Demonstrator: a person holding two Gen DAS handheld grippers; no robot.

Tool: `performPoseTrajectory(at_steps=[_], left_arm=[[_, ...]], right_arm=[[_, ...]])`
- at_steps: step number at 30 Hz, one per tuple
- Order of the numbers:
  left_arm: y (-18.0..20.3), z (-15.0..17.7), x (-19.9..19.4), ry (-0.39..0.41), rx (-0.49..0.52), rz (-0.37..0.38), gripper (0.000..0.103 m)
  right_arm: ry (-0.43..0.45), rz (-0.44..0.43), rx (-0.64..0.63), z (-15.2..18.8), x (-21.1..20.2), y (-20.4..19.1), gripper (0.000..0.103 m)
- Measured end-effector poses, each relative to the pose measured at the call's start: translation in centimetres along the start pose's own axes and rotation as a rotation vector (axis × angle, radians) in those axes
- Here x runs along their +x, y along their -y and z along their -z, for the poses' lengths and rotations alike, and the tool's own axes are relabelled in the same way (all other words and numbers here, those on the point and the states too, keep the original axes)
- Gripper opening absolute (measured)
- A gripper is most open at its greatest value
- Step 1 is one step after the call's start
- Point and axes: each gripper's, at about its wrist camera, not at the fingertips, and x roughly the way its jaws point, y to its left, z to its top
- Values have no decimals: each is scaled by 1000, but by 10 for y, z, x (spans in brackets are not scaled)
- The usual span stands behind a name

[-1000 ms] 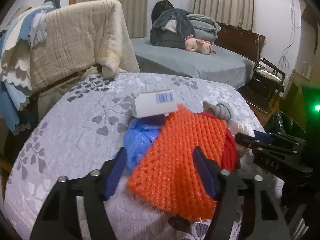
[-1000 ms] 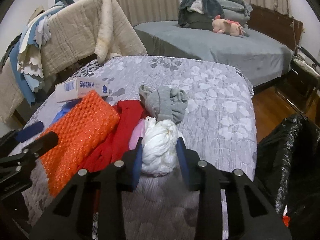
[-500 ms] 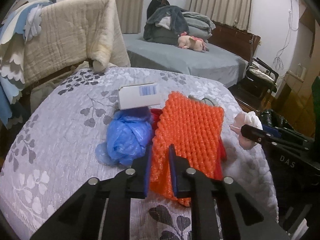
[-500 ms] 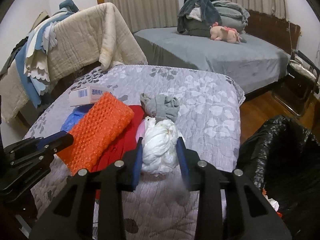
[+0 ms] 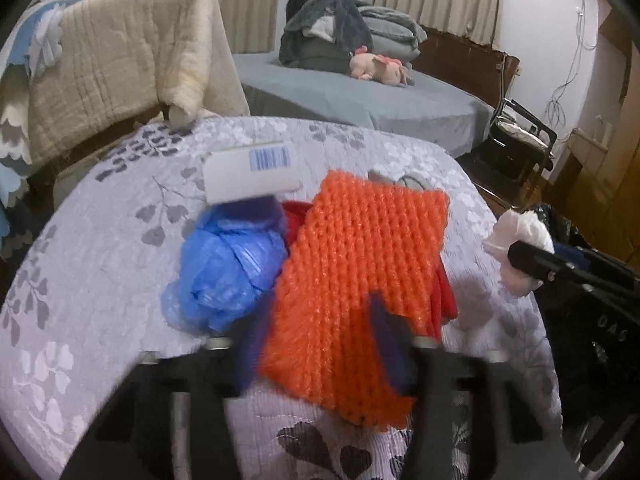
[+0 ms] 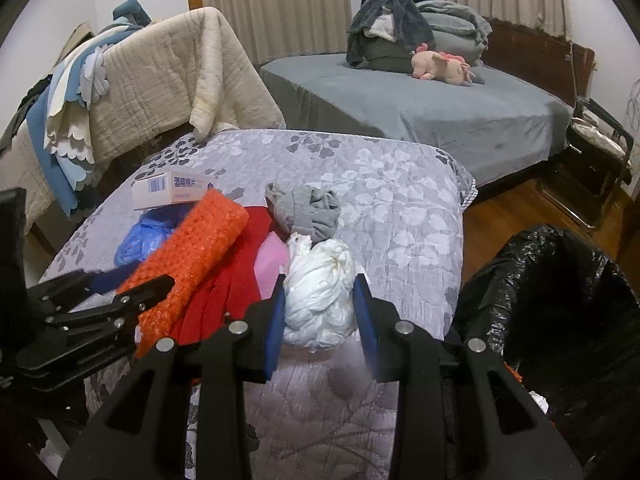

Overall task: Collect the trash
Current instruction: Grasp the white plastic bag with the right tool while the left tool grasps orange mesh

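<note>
- White plastic wad [image 6: 320, 296] pinched between the pads of the right gripper [image 6: 320, 312], jaws narrow and closed on it, hanging just above the grey flowered quilt [image 6: 400, 208]
- Black trash bag [image 6: 560, 300] down to the right of that wad, mouth open beside the bed edge; nearer the right hand than the left, with nothing in between
- Orange bubble wrap [image 5: 352, 280] lying between the jaws of the left gripper [image 5: 316, 336], long axis running away from the camera; jaws opening, and too blurred to tell whether the pads press on it
- Wider than the gap, spilling past the right-hand finger; likely an edge pinch rather than a full span
- Blue plastic bag [image 5: 224, 272] touching the wrap's left edge, white barcode box [image 5: 252, 176] behind it, red cloth [image 6: 224, 288] under the wrap
- Grey cloth [image 6: 308, 212] and a pink piece [image 6: 270, 264] just beyond the wad, clear of the way to the bag
</note>
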Motion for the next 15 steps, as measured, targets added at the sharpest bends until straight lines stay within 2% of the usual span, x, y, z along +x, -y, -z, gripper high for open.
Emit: performPoseTrajectory(at_steps=[1,2,15], left_arm=[[0,1,1,-4,3,-2,16],[0,1,1,-5,2,-1,13],[2,-12,-39,89,-18,21,12]], right_arm=[[1,1,1,0,0,1,32],[1,1,2,0,-1,2,32],[38,4,12,-4,-20,9,32]])
